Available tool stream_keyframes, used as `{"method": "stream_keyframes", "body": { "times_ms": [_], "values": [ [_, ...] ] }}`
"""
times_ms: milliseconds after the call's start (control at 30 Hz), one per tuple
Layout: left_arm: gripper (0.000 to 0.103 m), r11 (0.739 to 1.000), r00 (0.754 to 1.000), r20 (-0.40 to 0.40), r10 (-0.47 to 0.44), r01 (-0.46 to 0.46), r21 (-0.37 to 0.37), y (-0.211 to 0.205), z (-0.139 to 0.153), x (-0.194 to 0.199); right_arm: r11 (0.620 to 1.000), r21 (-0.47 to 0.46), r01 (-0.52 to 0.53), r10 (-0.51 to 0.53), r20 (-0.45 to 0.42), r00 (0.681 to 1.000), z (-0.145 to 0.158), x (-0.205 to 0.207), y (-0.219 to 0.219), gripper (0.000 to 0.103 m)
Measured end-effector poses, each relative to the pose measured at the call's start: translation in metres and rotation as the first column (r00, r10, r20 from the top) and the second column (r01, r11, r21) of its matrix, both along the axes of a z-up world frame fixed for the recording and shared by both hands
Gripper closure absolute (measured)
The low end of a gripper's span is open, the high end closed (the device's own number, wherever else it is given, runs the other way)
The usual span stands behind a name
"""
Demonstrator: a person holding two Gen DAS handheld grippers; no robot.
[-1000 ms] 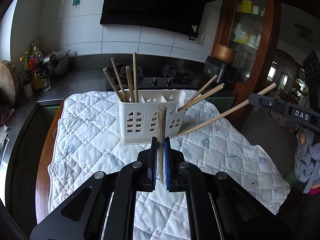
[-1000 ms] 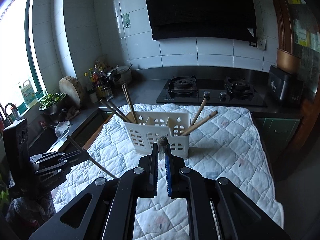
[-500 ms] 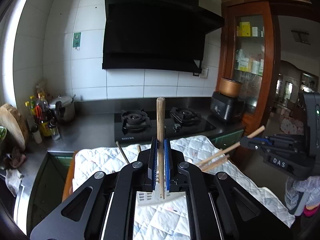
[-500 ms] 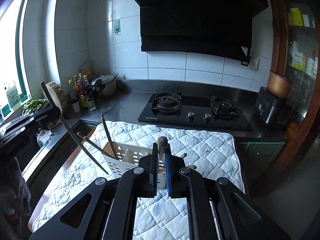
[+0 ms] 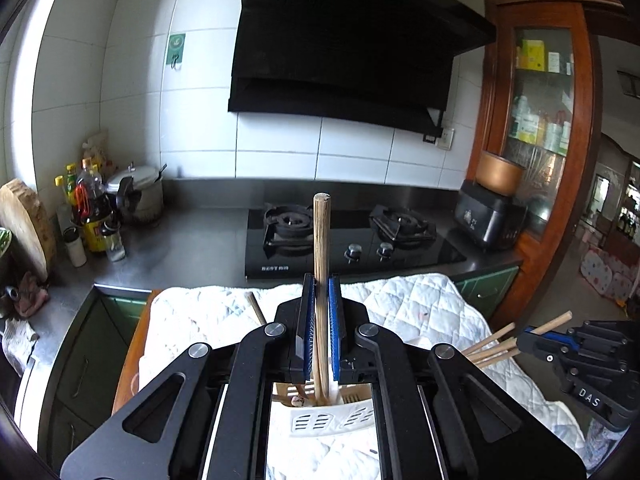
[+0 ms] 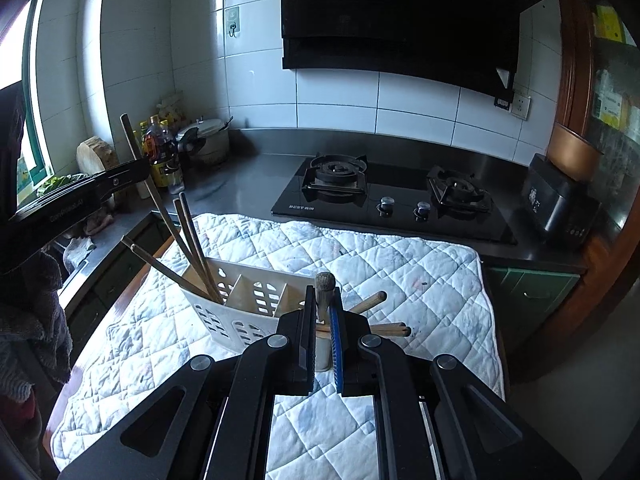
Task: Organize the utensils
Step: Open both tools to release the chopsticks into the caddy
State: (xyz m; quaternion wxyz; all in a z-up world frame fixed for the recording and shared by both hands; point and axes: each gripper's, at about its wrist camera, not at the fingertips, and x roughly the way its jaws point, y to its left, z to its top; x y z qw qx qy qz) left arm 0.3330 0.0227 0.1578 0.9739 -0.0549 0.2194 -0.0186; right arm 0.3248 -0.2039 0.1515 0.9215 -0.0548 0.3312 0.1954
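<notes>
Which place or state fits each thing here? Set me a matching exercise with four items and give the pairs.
Things:
1. left tongs
2. caddy
3. pot
4. quilt

Places or states:
A. on the counter beside the bottles
B. spread under the caddy
C. shut on an upright chopstick
D. white, holds chopsticks at both ends

Pairs: 1-C, 2-D, 3-A, 4-B
</notes>
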Motion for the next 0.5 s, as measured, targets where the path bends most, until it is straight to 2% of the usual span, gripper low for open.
{"method": "stream_keyframes", "body": {
  "times_ms": [233,400,433,500],
  "values": [
    [0.097,0.999,0.997,-0.068,-0.025,0.027,0.030,0.000,-0.019,0.010,1.000,-0.017,-0.015,0.014,-0.047,0.999,-0.016,0.011,0.010,0.096],
    [0.094,0.999,0.996,-0.082,-0.024,0.026,0.027,0.002,-0.024,0.008,1.000,-0.022,-0.015,0.013,-0.071,0.997,-0.025,0.020,0.015,0.096],
    [0.093,0.999,0.996,-0.085,-0.027,0.029,0.026,0.001,-0.025,0.007,1.000,-0.016,-0.013,0.011,-0.072,0.997,-0.025,0.021,0.014,0.096],
    [0.074,0.999,0.997,-0.079,-0.023,0.025,0.032,0.002,-0.024,0.003,1.000,0.000,-0.008,0.008,-0.071,0.997,-0.024,0.022,0.011,0.094]
  ]
}}
